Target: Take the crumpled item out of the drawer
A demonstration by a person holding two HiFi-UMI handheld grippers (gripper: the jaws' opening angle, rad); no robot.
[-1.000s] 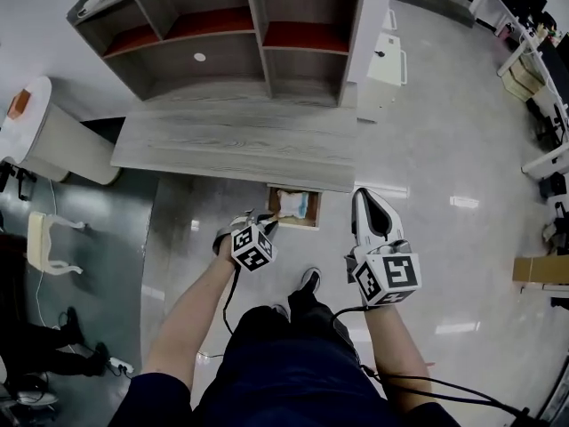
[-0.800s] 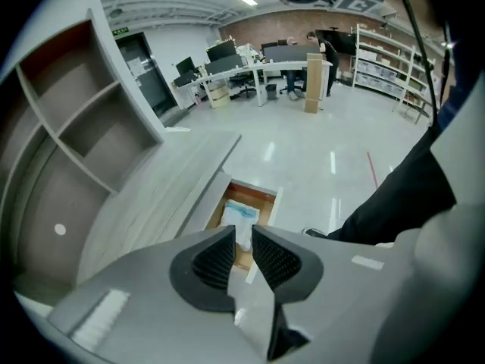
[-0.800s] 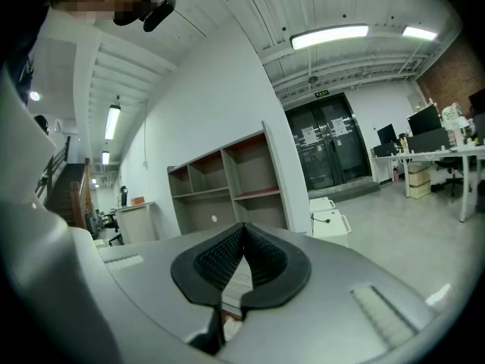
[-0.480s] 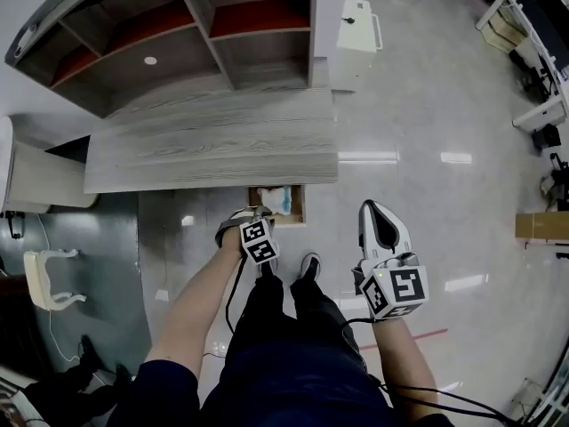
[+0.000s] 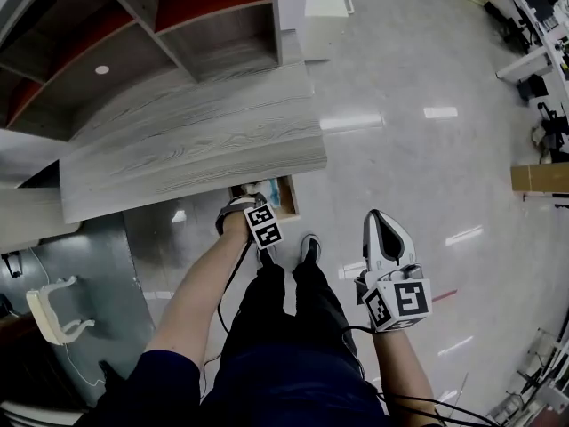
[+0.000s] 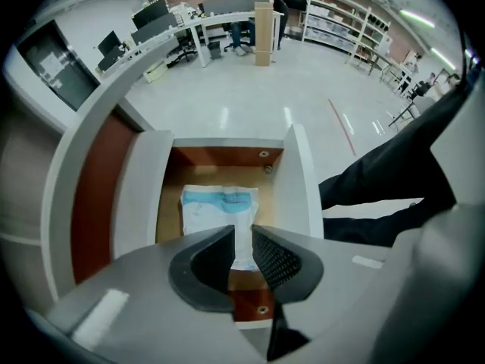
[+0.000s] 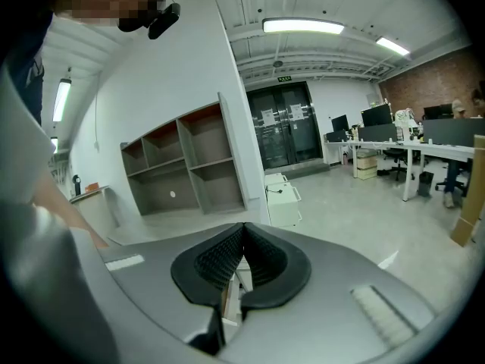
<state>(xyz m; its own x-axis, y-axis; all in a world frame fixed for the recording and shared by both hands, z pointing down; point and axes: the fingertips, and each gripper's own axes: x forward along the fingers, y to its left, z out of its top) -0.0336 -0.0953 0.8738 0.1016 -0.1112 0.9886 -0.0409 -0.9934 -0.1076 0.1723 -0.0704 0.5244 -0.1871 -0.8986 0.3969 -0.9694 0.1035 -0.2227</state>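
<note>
The left hand-held gripper (image 6: 243, 233), narrowly spread, straddles the crumpled white-and-blue packet (image 6: 216, 207) in the brown drawer (image 6: 220, 157). The right hand-held gripper (image 7: 243, 230) is pressed together. A shallow bite may slip.

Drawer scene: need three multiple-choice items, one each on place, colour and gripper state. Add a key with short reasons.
1. Where does the crumpled item lie?
A) on the desk top
B) in the open drawer
C) on a shelf

2. What colours is it?
A) white and light blue
B) red and black
C) green

3. How do the jaws of the right gripper stand?
A) wide apart
B) shut on the item
C) together, nothing between them

Key:
1 B: the left gripper view shows it lying on the drawer floor.
2 A: it is white with a light blue band.
3 C: the right gripper view shows the jaws meeting with nothing held.
</note>
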